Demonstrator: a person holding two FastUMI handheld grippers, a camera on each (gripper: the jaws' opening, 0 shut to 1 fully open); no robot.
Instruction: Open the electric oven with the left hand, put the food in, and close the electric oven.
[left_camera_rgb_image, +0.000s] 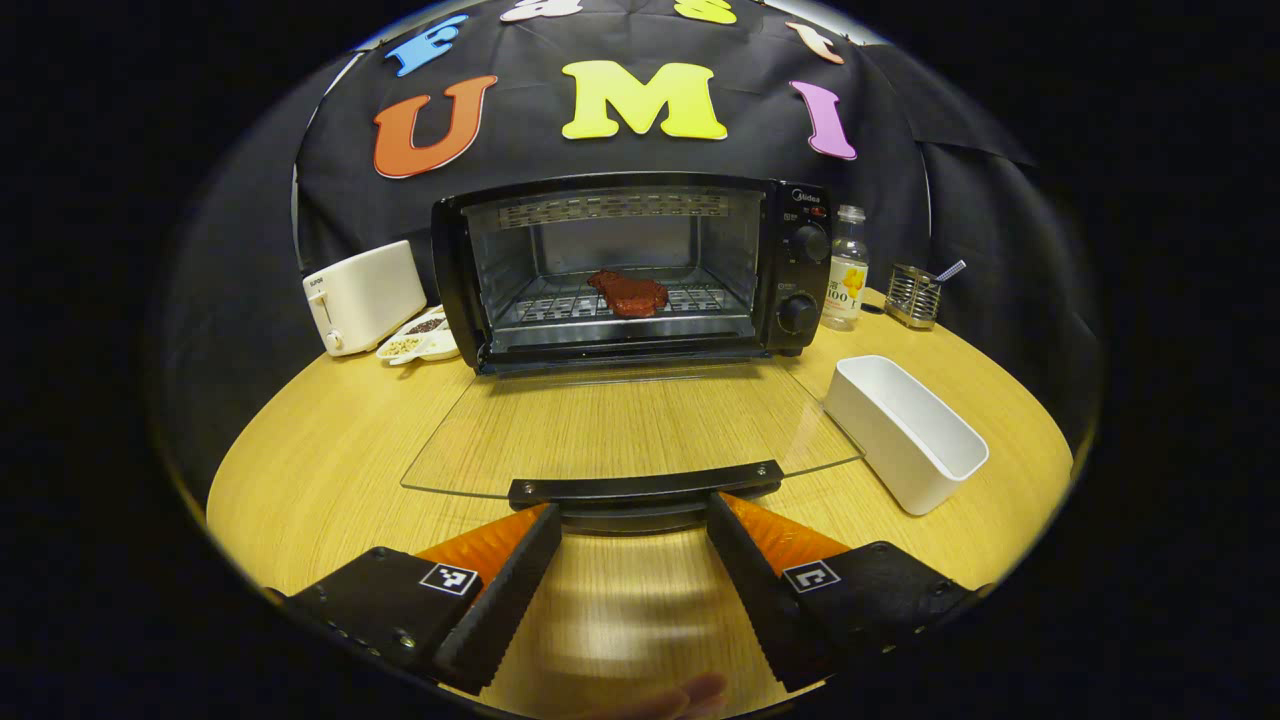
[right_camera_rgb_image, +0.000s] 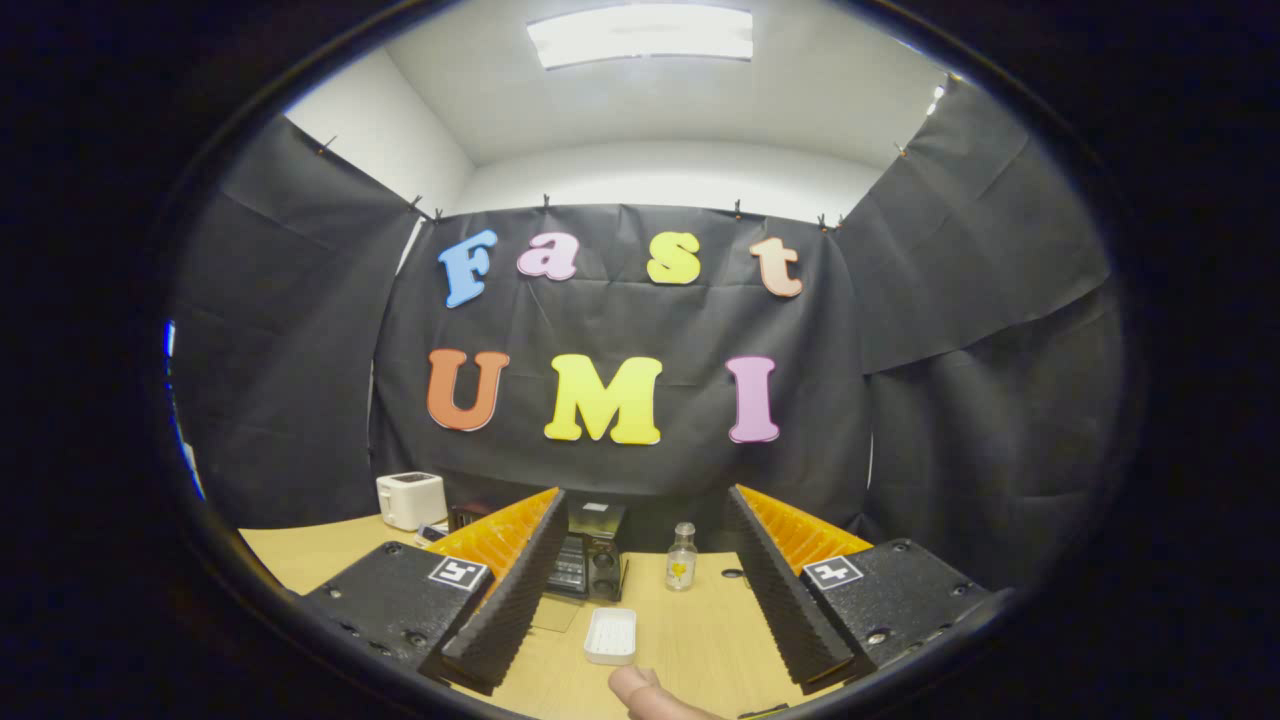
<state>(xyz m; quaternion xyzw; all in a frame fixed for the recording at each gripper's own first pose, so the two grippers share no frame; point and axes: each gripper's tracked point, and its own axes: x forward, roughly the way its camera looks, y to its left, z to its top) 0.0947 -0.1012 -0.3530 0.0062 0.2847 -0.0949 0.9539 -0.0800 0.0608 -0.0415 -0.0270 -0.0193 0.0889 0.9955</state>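
The electric oven (left_camera_rgb_image: 630, 265) stands at the far side of the round wooden table (left_camera_rgb_image: 320, 470) with its glass door (left_camera_rgb_image: 620, 430) folded down flat toward the near side, the black door handle (left_camera_rgb_image: 645, 487) at its near edge. The food (left_camera_rgb_image: 628, 294), a reddish-brown piece, lies on the wire rack inside the oven cavity. The left gripper (left_camera_rgb_image: 632, 520) sits low at the near edge of the door with its fingers spread apart, one on each side of the handle's middle and just below it; whether they touch it is unclear. To the left of the oven are a white toaster (left_camera_rgb_image: 362, 297) and a small divided dish (left_camera_rgb_image: 420, 338); to its right stand a clear bottle (left_camera_rgb_image: 847, 268) and a metal holder (left_camera_rgb_image: 914, 295), with an empty white tray (left_camera_rgb_image: 905, 430) nearer on the right. The right gripper (right_camera_rgb_image: 640, 545) is held higher and farther back, its fingers wide apart and holding nothing, and from there the oven (right_camera_rgb_image: 590, 560), bottle (right_camera_rgb_image: 682, 557) and white tray (right_camera_rgb_image: 611, 635) appear small below.
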